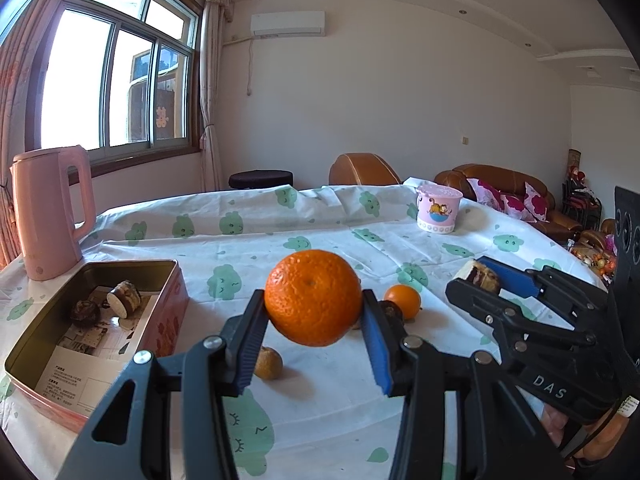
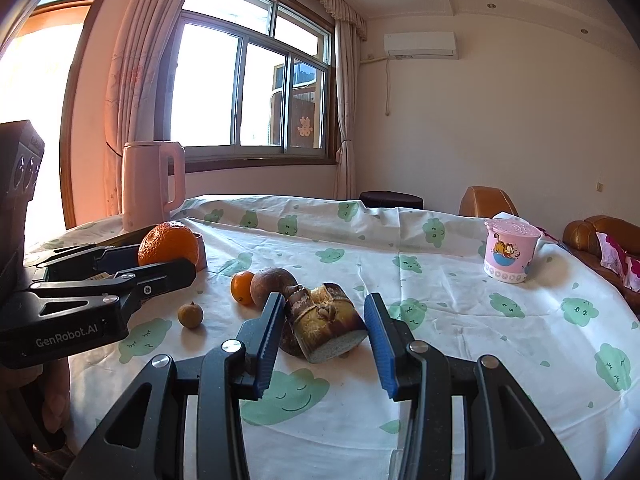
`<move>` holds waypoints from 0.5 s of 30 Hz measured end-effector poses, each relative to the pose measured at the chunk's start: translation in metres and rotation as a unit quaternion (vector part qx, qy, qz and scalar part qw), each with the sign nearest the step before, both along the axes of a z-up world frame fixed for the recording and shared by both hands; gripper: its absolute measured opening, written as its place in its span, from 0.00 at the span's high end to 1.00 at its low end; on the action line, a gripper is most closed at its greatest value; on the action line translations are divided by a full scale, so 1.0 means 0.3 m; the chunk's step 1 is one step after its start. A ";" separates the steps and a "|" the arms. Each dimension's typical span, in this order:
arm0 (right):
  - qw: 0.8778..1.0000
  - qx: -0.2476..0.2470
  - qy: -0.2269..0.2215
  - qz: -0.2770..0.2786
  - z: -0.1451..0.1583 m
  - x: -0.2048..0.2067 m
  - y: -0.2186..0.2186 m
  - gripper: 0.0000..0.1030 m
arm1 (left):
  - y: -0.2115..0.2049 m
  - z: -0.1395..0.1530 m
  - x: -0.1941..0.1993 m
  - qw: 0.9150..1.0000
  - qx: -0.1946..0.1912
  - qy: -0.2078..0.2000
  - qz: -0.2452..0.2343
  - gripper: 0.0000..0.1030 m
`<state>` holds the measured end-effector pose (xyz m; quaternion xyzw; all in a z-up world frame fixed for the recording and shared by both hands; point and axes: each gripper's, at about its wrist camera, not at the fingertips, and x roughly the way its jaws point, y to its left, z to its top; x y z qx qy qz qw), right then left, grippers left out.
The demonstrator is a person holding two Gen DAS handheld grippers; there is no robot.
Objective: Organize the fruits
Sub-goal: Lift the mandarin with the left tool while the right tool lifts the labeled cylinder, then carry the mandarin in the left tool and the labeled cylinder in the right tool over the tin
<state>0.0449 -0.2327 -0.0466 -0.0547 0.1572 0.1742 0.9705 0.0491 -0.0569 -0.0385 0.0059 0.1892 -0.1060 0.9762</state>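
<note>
A large round orange mandarin (image 1: 313,297) is clamped above the cloud-printed white tablecloth (image 1: 328,392) between the narrowly parted blue pads of the left gripper (image 1: 316,340). A brown-skinned, pale-cut sugarcane-like chunk (image 2: 330,328) is pinched by the right gripper (image 2: 324,344). A small orange (image 1: 403,300) lies just beyond; a rectangular red metal tin (image 1: 168,312) stands left.
</note>
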 end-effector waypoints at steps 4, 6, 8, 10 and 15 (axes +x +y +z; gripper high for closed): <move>1.000 0.002 -0.005 0.001 0.001 -0.004 -0.003 0.58 | -0.006 0.004 -0.015 1.000 0.008 -0.011 0.004 0.54; 1.000 0.001 -0.005 0.001 0.000 -0.003 -0.004 0.58 | -0.013 0.006 -0.022 1.000 0.015 -0.018 0.007 0.54; 1.000 0.001 -0.005 0.001 0.001 -0.003 -0.004 0.58 | -0.016 0.008 -0.027 1.000 0.020 -0.022 0.008 0.54; 1.000 0.001 -0.005 0.000 0.001 -0.003 -0.003 0.58 | -0.014 0.009 -0.031 0.999 0.022 -0.024 0.009 0.54; 1.000 -0.014 -0.007 0.000 0.005 -0.006 0.020 0.58 | 0.006 0.009 -0.033 0.999 0.021 -0.021 0.015 0.54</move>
